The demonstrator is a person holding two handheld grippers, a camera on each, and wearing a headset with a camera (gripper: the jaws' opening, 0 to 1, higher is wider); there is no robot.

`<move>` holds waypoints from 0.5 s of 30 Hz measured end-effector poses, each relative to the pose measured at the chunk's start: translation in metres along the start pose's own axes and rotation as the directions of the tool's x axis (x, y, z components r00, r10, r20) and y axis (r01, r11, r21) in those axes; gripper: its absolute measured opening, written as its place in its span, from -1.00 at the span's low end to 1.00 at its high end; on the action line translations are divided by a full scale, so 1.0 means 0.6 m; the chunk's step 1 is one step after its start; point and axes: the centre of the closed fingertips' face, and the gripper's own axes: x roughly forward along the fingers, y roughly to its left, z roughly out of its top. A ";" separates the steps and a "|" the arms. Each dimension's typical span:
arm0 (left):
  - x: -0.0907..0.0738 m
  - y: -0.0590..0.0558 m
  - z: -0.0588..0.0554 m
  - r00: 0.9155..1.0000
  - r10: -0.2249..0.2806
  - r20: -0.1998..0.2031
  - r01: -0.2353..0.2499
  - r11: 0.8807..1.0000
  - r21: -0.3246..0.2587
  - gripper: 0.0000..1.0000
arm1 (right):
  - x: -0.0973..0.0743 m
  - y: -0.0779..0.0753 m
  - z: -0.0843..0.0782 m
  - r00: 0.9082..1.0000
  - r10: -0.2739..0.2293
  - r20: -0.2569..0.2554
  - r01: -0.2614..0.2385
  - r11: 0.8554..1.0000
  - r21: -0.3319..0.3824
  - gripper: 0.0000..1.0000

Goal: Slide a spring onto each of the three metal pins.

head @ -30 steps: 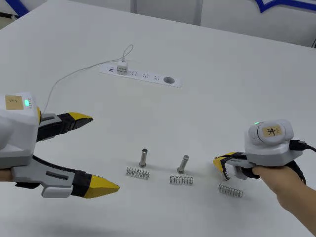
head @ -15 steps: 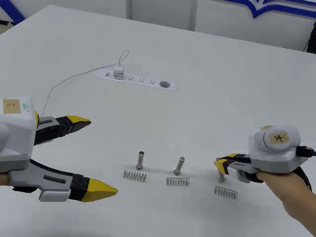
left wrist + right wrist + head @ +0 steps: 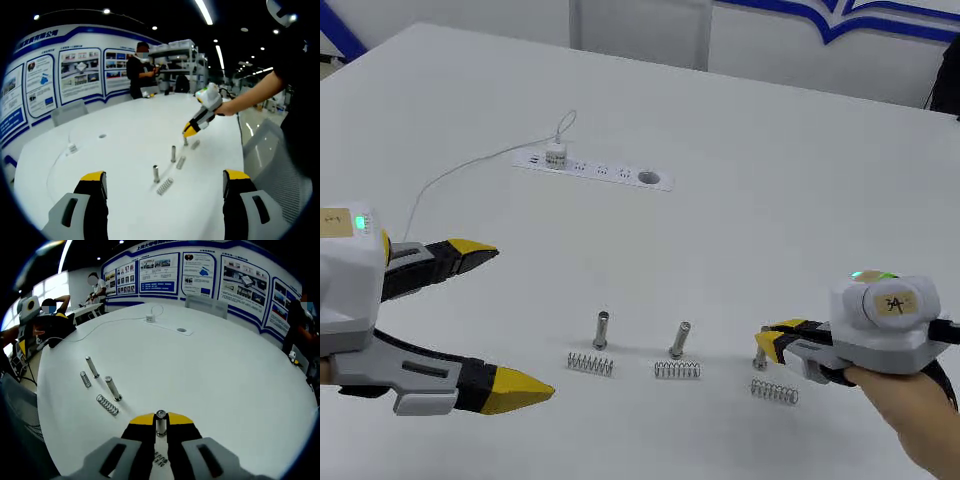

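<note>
Three metal pins stand in a row on the white table: left pin [image 3: 601,328], middle pin [image 3: 680,338], right pin [image 3: 759,360]. A spring lies in front of each: left spring [image 3: 590,364], middle spring [image 3: 677,370], right spring [image 3: 774,393]. My right gripper [image 3: 769,340] is shut on the right pin [image 3: 160,423], which stands upright between its yellow tips [image 3: 160,418]. My left gripper [image 3: 510,318] hangs wide open at the left, well short of the left pin [image 3: 156,173] and holding nothing [image 3: 165,176].
A white power strip [image 3: 590,170] with a plugged charger [image 3: 556,155] and a cable lies at the back of the table. People stand beyond the table's far side [image 3: 142,70]. Bare tabletop [image 3: 770,200] surrounds the pins.
The head camera has shifted, so the whole scene sits lower and to the left. Right gripper stays shut on the right pin; left gripper stays open. Pins and springs have not moved.
</note>
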 end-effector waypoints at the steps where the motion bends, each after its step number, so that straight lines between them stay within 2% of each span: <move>1: -0.001 0.000 0.000 1.000 0.001 0.000 -0.001 1.000 -0.001 0.97 | -0.002 0.001 -0.001 1.000 0.001 0.000 -0.001 1.000 -0.010 -0.83; 15: 0.000 -0.006 0.003 1.000 -0.001 -0.003 0.001 1.000 0.000 0.96 | -0.011 0.001 -0.007 1.000 -0.006 -0.015 0.005 0.997 -0.073 -0.82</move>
